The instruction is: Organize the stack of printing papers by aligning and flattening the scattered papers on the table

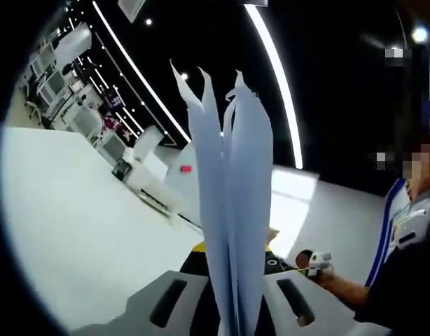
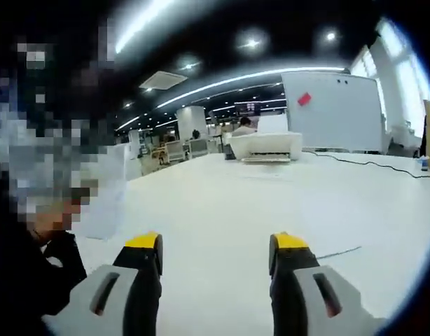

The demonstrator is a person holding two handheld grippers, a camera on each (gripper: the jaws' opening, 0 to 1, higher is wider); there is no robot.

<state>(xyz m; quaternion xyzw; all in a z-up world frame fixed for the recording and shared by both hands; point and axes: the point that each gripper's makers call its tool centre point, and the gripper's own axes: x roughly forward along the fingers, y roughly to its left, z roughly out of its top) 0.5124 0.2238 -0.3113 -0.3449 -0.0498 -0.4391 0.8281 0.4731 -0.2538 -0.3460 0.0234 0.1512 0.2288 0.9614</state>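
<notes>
A sheaf of white printing papers (image 1: 232,203) stands on edge between the jaws of my left gripper (image 1: 232,280), which is shut on it; the sheets fan apart at their top corners. The same papers (image 2: 103,192) appear at the left of the right gripper view, held upright above the white table (image 2: 229,210). My right gripper (image 2: 215,252) hovers low over the table, open, with nothing between its yellow-tipped fingers (image 2: 143,245).
A white printer (image 2: 266,145) sits at the table's far side, with a whiteboard (image 2: 334,108) bearing a red note behind it. A thin cable (image 2: 369,164) runs across the table at right. A person's hand (image 1: 316,269) and dark sleeve are at right.
</notes>
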